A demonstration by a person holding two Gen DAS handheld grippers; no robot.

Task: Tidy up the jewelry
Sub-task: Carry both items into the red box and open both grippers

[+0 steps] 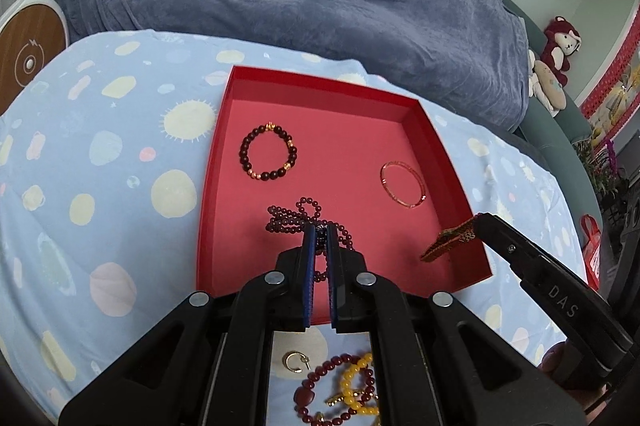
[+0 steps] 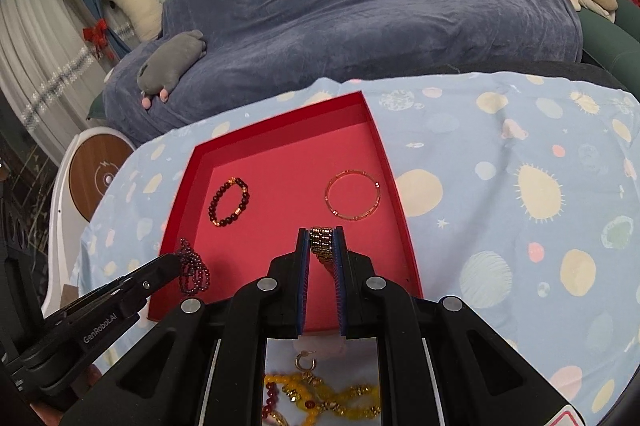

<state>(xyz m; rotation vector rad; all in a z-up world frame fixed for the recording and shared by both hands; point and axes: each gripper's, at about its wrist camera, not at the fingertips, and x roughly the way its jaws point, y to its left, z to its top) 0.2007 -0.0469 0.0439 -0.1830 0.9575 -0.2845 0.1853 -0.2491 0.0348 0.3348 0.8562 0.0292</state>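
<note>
Over the planet-print cloth (image 1: 100, 154) and red tray (image 1: 320, 82), the left gripper (image 1: 320, 238) pinched a looping garnet bead strand (image 1: 296, 216) while the right gripper (image 2: 322, 240) clamped a gold link band (image 2: 322, 246); dangling loops looked likely to snag and tangle on release.

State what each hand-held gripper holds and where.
Left hand-held gripper: dark red bead necklace, pinched on its strands. Right hand-held gripper: gold link bracelet, pinched across its band.

Your worktop (image 2: 520, 154) is wearing a pale blue planet-print cloth, carrying the red tray (image 2: 404, 226) centrally, with loose beaded bracelets (image 2: 320, 402) lying at 6 o'clock.
</note>
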